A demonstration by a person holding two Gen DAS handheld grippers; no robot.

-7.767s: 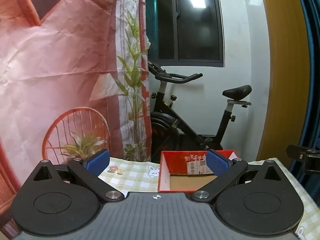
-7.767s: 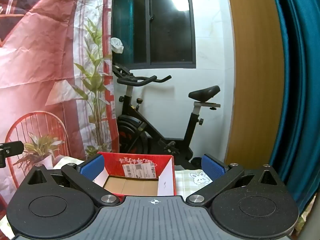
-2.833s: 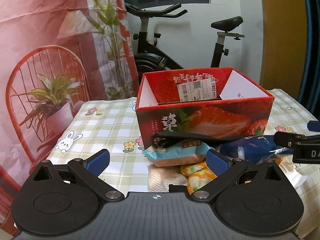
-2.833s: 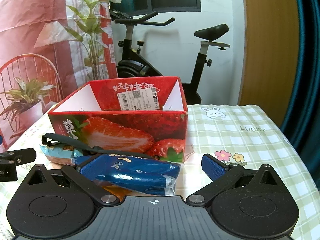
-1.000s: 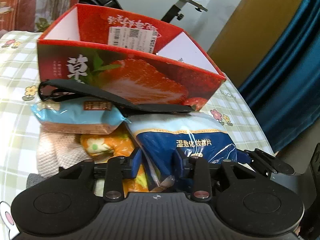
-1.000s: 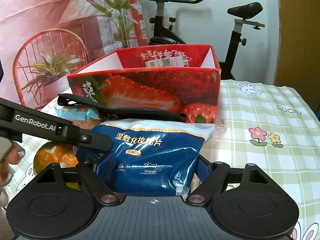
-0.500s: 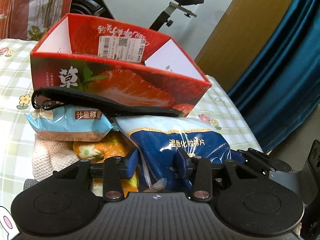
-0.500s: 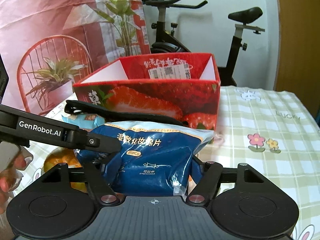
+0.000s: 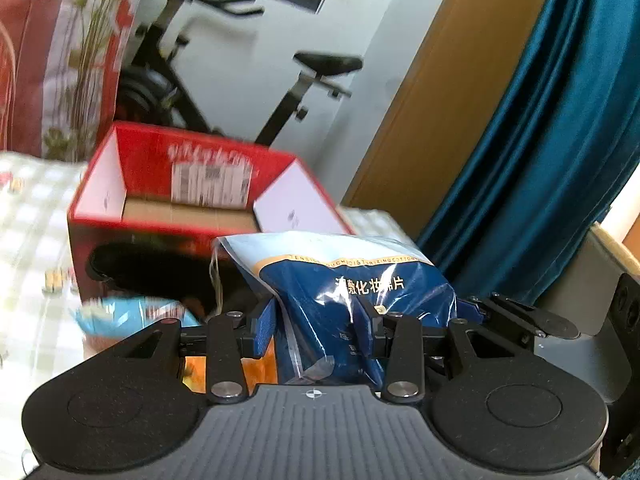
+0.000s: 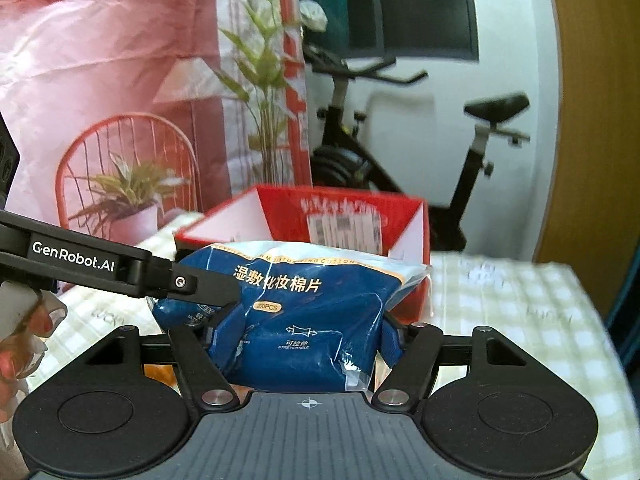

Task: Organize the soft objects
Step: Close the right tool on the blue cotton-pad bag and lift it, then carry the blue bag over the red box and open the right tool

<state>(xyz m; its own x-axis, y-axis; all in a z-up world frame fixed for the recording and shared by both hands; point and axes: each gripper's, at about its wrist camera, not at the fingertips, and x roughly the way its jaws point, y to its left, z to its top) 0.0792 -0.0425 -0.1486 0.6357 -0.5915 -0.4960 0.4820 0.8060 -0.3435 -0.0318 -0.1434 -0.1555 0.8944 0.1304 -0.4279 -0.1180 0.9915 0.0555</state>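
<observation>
**Blue cotton-pad pack held by 2 grippers**

The blue cotton-pad pack (image 10: 304,312) is a glossy, crinkled plastic pouch with a pale top band, white Chinese lettering and a "200PCS" label. It hangs above the counter (image 10: 520,312), in front of the red strawberry box (image 9: 192,184). The left hand-held gripper (image 9: 320,328) clamps one end; the right hand-held gripper (image 10: 300,340) squeezes its sides.

red box (image 9: 120,232) open-topped and bare inside, exercise bike (image 10: 400,152) crowding behind it
</observation>
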